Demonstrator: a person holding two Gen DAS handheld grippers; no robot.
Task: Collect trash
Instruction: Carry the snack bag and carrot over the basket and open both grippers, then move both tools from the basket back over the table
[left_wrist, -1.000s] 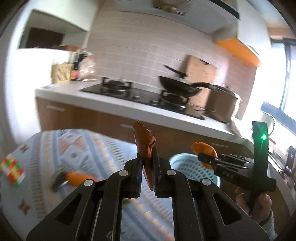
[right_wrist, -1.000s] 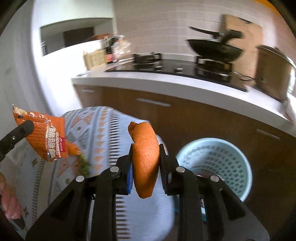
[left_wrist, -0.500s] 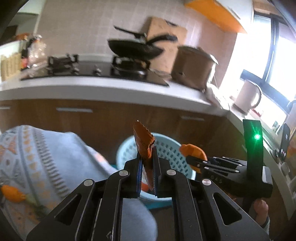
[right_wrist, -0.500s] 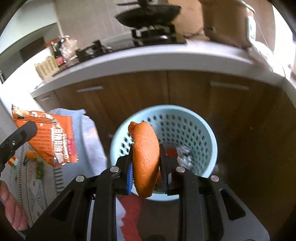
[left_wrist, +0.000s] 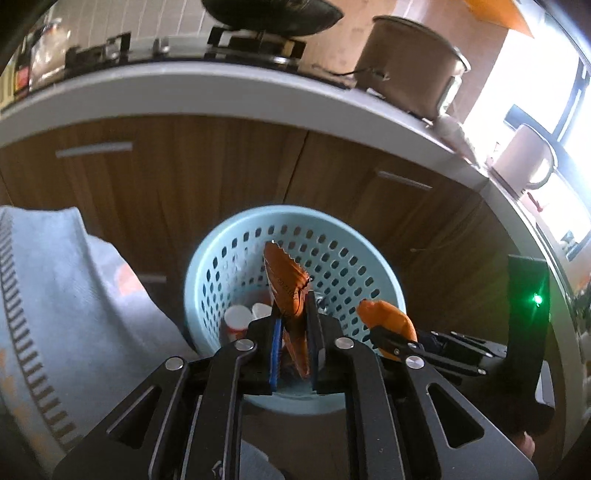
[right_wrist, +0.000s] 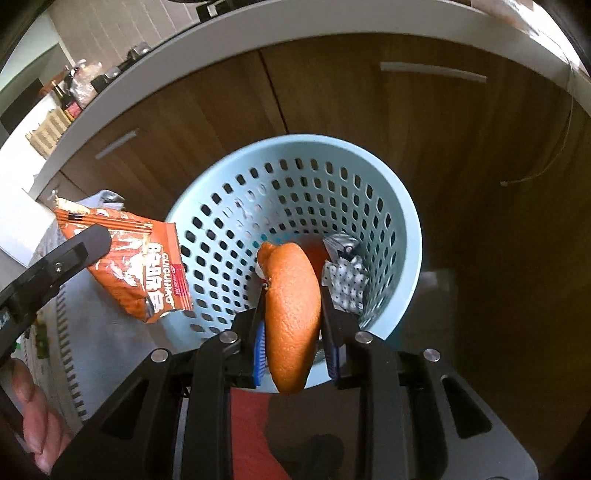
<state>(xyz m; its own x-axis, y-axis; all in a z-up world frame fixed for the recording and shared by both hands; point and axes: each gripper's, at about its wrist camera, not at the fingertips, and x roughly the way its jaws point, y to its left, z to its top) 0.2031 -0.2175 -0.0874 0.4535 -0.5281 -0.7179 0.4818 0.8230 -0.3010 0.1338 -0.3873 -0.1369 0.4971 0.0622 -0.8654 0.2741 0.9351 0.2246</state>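
Note:
A light blue perforated basket (left_wrist: 207, 266) stands on the floor in front of the wooden cabinets. My left gripper (left_wrist: 293, 314) hangs over its near rim with an orange snack wrapper (left_wrist: 282, 273) upright between its jaws, which are opening. In the right wrist view, my right gripper (right_wrist: 291, 291) is above the basket (right_wrist: 406, 206) with a piece of orange peel (right_wrist: 291, 306) between its pads; these jaws are opening too. The wrapper (right_wrist: 147, 266) also shows at the left over the basket's rim. Both pieces are still held.
White cups (left_wrist: 236, 317) and crumpled foil (right_wrist: 347, 280) lie inside the basket. A table with a patterned blue cloth (left_wrist: 55, 295) is close on the left. Cabinet doors (left_wrist: 221, 166) and the counter (left_wrist: 184, 85) stand behind. A hand (right_wrist: 33, 417) holds the left gripper.
Both grippers have swung from over the table to above the basket and tilted downward. The basket now fills the middle of both views. Wrapper and peel stay between the jaws.

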